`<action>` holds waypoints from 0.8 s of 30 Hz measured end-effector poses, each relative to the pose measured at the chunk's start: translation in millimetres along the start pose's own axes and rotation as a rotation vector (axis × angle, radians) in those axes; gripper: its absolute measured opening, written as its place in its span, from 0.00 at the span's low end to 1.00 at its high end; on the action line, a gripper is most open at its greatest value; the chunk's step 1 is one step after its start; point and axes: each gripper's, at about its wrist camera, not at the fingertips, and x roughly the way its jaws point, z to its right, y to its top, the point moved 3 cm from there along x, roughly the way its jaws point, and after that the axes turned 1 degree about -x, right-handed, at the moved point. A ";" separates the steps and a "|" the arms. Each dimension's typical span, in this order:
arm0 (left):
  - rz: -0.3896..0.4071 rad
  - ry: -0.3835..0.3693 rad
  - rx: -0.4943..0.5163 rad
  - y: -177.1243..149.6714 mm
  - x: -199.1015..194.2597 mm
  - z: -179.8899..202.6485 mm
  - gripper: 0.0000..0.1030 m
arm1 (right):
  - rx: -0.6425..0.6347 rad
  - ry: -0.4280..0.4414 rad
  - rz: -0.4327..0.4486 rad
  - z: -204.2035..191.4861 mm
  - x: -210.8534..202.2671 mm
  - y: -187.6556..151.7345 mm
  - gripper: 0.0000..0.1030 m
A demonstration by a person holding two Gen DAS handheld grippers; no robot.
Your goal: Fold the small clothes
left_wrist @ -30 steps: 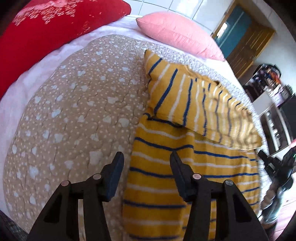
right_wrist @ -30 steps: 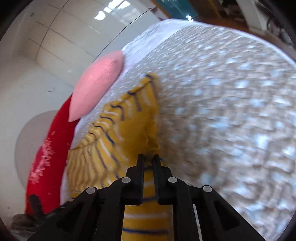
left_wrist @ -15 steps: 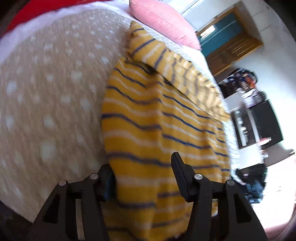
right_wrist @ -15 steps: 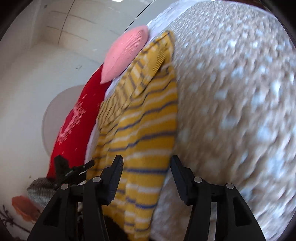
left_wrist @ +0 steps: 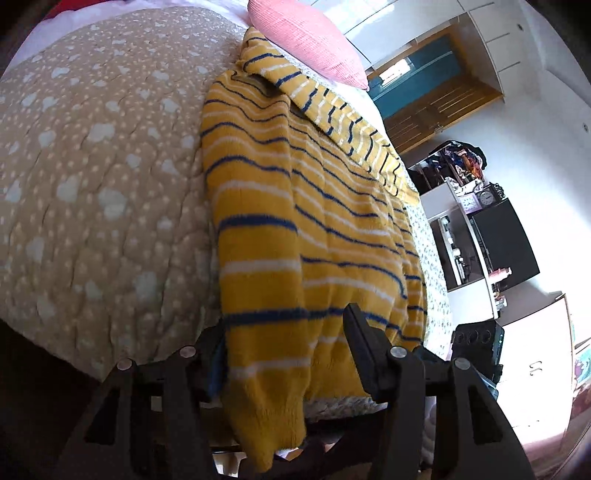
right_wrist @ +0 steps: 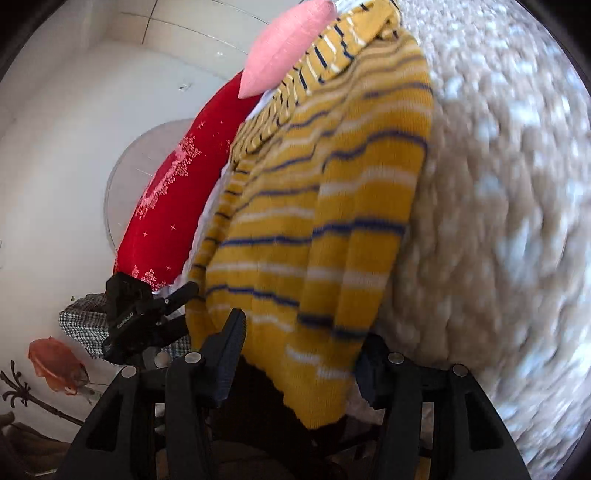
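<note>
Left gripper point(left_wrist: 284, 354): jaws wide apart, straddling the lower hem of the sweater point(left_wrist: 314, 229); nothing clamped. The left finger sits under or behind the sweater's edge, the right finger point(left_wrist: 364, 354) lies over the knit. Whether either pad touches the cloth I cannot tell.

Right gripper point(right_wrist: 301, 360): also wide apart, empty, straddling the other hem corner, which hangs between the fingers. View partly blurred.

Sweater: yellow knit with blue and white stripes, laid lengthwise on the quilt point(left_wrist: 92, 166), hem drooping over the near bed edge, a sleeve point(left_wrist: 332, 103) folded across the top near the pink pillow point(left_wrist: 306, 33). A red pillow point(right_wrist: 177, 192) lies beyond it in the right view.

Step in hand (judgement): sleeves appear turned in; both grippers are posed at the hem corners to take hold for the bottom-to-top fold. Roughly mid-task.

Next move calls for: closing both grippers on the two hem corners at matched height, taking every layer, then lifting and carrying the hem toward the collar without dragging the folded sleeve out of place. Loose knit will sag between the grips, so keep it taut.

Containers: none in play. A shelf unit point(left_wrist: 461, 236) with small items stands off the bed; contents too small to identify.
</note>
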 end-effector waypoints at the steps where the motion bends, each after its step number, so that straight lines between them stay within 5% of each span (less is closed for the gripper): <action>1: 0.000 0.009 0.000 -1.2 0.9 0.3 0.53 | -0.001 -0.005 0.003 0.3 3.8 -2.1 0.57; 3: -0.003 0.074 -0.003 0.6 0.8 -1.4 0.25 | 0.017 -0.019 0.019 2.6 9.2 -0.8 0.47; 5: -0.026 0.139 -0.012 4.8 0.0 -5.4 0.13 | 0.047 -0.048 0.023 9.5 9.8 0.5 0.15; 10: 0.013 0.162 -0.042 12.0 -28.3 -0.6 0.11 | 0.079 0.054 0.057 3.6 -9.4 11.3 0.12; 14: 0.056 0.130 -0.018 -2.8 -61.1 17.3 0.11 | -0.018 0.076 0.074 -21.8 -47.4 3.9 0.10; 20: -0.011 0.125 -0.018 -55.7 -58.4 24.0 0.11 | -0.040 0.051 0.053 -20.3 -86.7 -31.0 0.10; 24: -0.033 0.095 -0.083 -54.6 -57.9 8.8 0.11 | 0.041 0.051 0.049 0.9 -89.1 -42.9 0.10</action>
